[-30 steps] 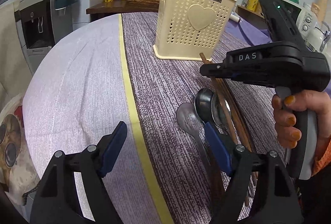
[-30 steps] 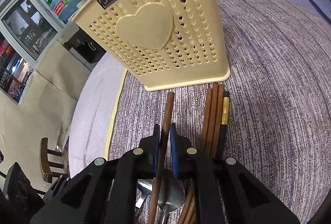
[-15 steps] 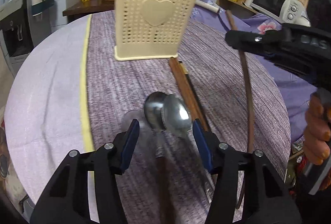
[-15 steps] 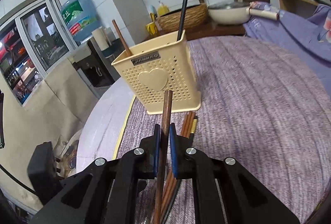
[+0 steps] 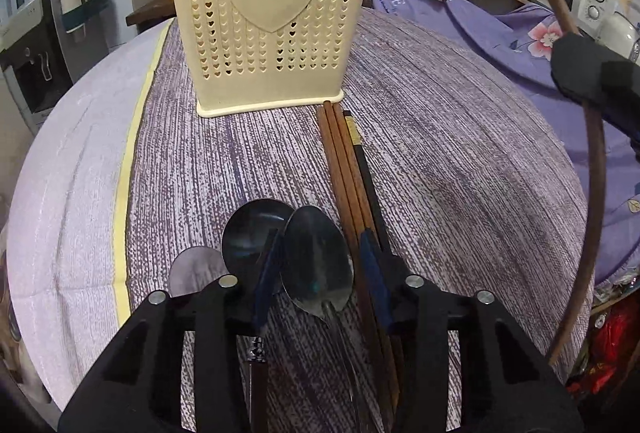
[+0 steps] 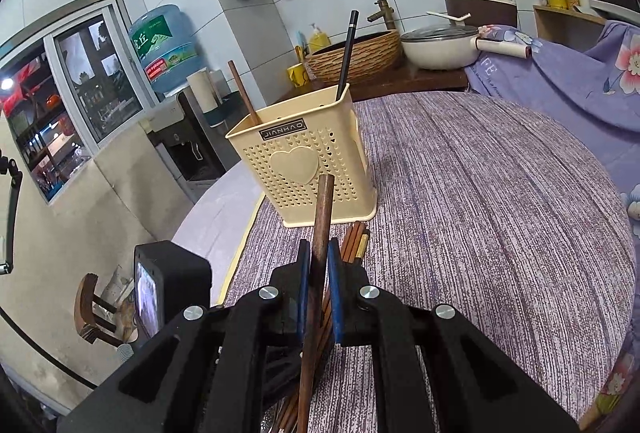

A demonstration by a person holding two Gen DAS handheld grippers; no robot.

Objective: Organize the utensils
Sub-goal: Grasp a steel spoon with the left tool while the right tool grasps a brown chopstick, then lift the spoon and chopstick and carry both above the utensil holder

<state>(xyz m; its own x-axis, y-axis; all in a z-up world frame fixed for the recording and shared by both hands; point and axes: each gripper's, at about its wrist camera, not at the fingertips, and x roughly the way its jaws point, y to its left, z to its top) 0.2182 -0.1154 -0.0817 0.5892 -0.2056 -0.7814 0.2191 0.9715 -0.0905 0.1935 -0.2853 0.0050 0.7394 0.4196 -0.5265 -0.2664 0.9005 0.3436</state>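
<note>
A cream utensil holder [image 5: 268,21], perforated with small heart-shaped holes around one solid raised heart, is seen at twelve o'clock. The tablecloth [image 5: 460,153] is streaked in purple and white, with a pale yellow stripe [image 5: 132,137] at nine o'clock. Dark brown is shown by the wooden chopsticks [image 5: 340,169], silver by the spoons [image 5: 316,261], blue by the gripper pads [image 6: 335,293].

The utensil holder [image 5: 272,21] stands on the surface [image 5: 460,153], with two chopsticks standing in it [image 6: 347,57]. Just in front of the holder, toward its right corner, lies a bundle of chopsticks [image 5: 344,169]. Further in front of the holder, left of that bundle, three spoons [image 5: 316,261] lie overlapping side by side.
</note>
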